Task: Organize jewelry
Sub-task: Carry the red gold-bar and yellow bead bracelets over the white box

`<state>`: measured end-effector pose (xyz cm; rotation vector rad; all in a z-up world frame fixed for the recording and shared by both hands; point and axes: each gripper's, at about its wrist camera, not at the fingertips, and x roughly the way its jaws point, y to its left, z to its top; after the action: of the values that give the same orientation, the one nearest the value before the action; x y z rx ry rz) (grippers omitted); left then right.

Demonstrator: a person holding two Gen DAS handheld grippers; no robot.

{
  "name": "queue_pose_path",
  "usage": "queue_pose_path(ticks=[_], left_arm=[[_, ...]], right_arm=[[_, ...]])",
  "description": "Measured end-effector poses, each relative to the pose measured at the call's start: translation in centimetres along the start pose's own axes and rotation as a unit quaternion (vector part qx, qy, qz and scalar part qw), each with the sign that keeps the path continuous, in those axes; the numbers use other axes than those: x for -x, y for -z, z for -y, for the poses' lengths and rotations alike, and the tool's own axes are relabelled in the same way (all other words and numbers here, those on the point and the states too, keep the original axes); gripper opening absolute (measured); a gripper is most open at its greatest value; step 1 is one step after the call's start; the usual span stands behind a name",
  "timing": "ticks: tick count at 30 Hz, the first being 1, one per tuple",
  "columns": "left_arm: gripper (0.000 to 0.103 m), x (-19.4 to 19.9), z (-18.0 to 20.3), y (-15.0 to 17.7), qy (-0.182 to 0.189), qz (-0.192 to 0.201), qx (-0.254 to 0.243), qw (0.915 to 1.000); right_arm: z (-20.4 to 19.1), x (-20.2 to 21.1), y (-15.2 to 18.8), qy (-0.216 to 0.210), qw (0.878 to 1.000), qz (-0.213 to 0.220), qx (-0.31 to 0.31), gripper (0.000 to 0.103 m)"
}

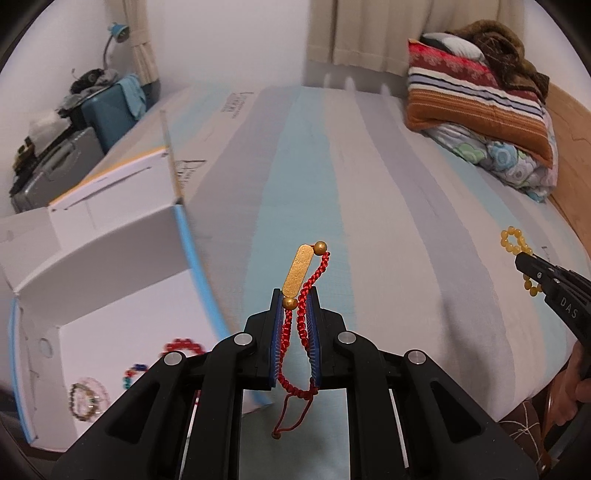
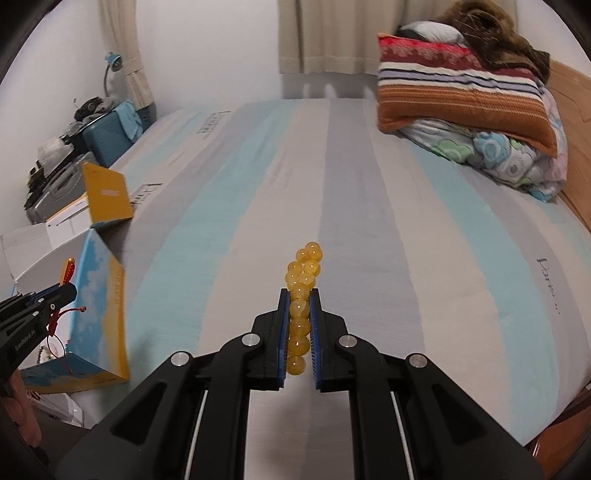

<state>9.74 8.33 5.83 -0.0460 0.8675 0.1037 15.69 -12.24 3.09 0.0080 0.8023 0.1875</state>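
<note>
Striped mattress point(image 2: 369, 221), folded bedding point(image 2: 461, 96), curtains point(image 2: 325, 33)

A bed point(image 2: 332, 206) with a mattress striped in pale blue, grey and white carries everything. At its near left edge sits an open white cardboard box point(image 1: 110, 266) with blue trim. At the far right lies a flowered quilt point(image 2: 509, 162), with a striped orange pillow point(image 2: 454, 99) stacked on it.

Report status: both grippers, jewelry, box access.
Left gripper shut on red cord bracelet. Right gripper shut on yellow bead bracelet. Open box left, bracelets inside. Path unobstructed.
</note>
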Motion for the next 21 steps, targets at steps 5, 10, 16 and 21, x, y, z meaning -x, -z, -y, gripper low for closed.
queue_pose_path(ticks=[5, 10, 16, 21], left_arm=[[0.012, 1.4, -3.5, 0.5, -0.016, 0.004, 0.015, 0.9998], [0.012, 2.6, -7.2, 1.1, -0.033, 0.004, 0.03, 0.999], [0.012, 4.1, -12.5, 1.8, -0.056, 0.004, 0.062, 0.9965], [0.012, 5.2, -17.0, 2.9, -0.076, 0.001, 0.09, 0.993]], right_arm=[[-3.9, 0.1, -0.5, -0.022, 1.0, 0.003, 0.013, 0.009], [-8.3, -0.1, -0.9, -0.043, 0.999, 0.002, 0.032, 0.009], [-14.5, 0.0, -1.6, -0.07, 0.996, 0.003, 0.061, 0.009], [-19.3, 0.1, -1.6, -0.09, 0.992, 0.003, 0.085, 0.009]])
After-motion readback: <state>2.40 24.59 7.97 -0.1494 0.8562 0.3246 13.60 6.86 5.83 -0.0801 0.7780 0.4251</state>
